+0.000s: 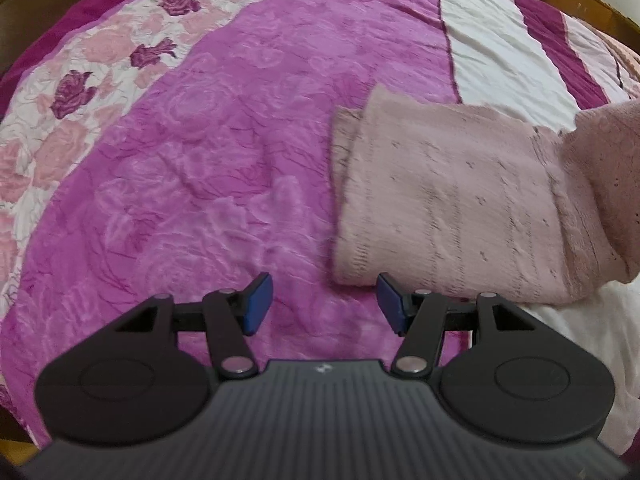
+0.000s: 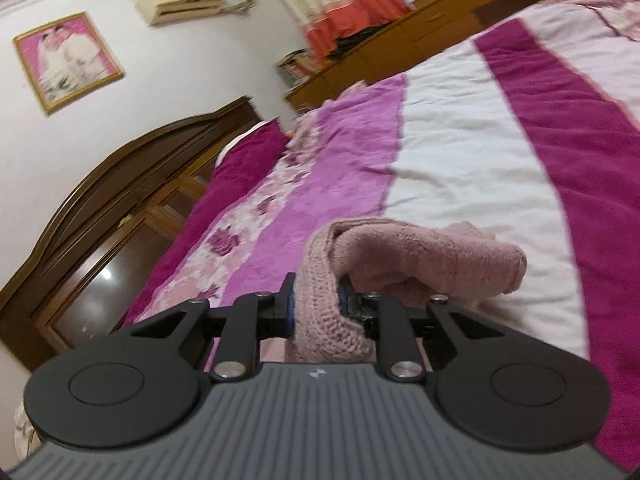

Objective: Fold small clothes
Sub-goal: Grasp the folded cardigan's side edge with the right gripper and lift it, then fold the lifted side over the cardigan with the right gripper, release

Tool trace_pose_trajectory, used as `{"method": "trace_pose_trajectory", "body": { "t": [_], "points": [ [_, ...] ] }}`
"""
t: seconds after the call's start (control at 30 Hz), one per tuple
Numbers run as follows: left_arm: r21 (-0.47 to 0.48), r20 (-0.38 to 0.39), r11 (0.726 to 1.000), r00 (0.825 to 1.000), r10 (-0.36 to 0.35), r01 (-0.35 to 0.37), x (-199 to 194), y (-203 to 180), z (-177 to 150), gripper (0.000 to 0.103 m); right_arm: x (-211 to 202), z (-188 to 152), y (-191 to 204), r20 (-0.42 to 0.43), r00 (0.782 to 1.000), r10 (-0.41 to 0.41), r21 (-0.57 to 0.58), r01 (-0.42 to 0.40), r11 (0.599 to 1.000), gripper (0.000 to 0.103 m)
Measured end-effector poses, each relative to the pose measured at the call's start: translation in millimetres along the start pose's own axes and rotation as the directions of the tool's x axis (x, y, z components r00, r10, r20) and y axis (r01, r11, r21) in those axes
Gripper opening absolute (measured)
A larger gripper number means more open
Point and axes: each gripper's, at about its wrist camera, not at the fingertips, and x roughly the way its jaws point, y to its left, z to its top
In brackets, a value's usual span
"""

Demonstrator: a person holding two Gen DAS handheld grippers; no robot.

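The left tongs [image 1: 323, 304] stand apart with nothing between their blue pads, above the purple rose-patterned bedspread [image 1: 208, 168]. Just ahead and to their right, the pink knitted garment [image 1: 448, 208] lies folded flat on the bed, its right end lifted off the spread. The right tongs [image 2: 316, 304] are clamped on a thick fold of that garment [image 2: 400, 256], which drapes beyond them to the right, above the bed's white stripe [image 2: 472, 128].

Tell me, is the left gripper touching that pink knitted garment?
Apart. The left wrist view shows the left gripper open above the bedspread, with a gap before the pink knitted garment.
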Motion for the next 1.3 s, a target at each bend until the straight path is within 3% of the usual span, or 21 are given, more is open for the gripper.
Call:
{"method": "trace_pose_trajectory", "body": {
  "t": [0.2, 0.37, 0.53, 0.73, 0.83, 0.9, 1.0, 1.1, 1.3],
  "points": [
    [-0.026, 0.016, 0.999, 1.0, 0.02, -0.02, -2, 26, 6, 0.059, 36, -6, 48, -0.054, 0.995, 0.08, -0.031, -0.081, 0.996, 0.022],
    [-0.057, 0.013, 0.998, 1.0, 0.026, -0.025, 3, 45, 6, 0.059, 78, -29, 78, -0.132, 0.985, 0.112, -0.034, -0.118, 0.993, 0.021],
    [-0.097, 0.019, 0.995, 1.0, 0.021, -0.019, 9, 61, 1, 0.059, 118, -70, 89, -0.217, 0.972, 0.091, -0.02, -0.097, 0.995, 0.021],
    [-0.134, 0.034, 0.991, 0.999, -0.002, 0.007, 11, 68, 2, 0.059, 152, -118, 85, -0.285, 0.958, 0.001, -0.069, -0.022, 0.997, 0.026],
    [-0.141, 0.06, 0.989, 0.998, -0.026, 0.035, 7, 67, 6, 0.059, 149, -129, 96, -0.252, 0.968, -0.01, -0.137, -0.025, 0.99, 0.047],
    [-0.15, 0.082, 0.987, 0.995, -0.051, 0.063, 4, 65, 9, 0.059, 141, -129, 103, -0.238, 0.971, 0.005, -0.142, -0.04, 0.989, 0.051],
    [-0.158, 0.11, 0.981, 0.989, -0.1, 0.116, -1, 57, 17, 0.059, 119, -125, 108, -0.2, 0.979, 0.041, -0.123, -0.066, 0.99, 0.051],
    [-0.151, 0.131, 0.974, 0.98, -0.15, 0.169, -5, 46, 24, 0.059, 93, -118, 105, -0.151, 0.988, 0.021, -0.121, -0.039, 0.992, 0.051],
    [-0.124, 0.137, 0.958, 0.96, -0.242, 0.259, 4, 19, 38, 0.059, 51, -103, 89, -0.069, 0.988, -0.14, -0.185, 0.125, 0.975, 0.052]
  ]
}}
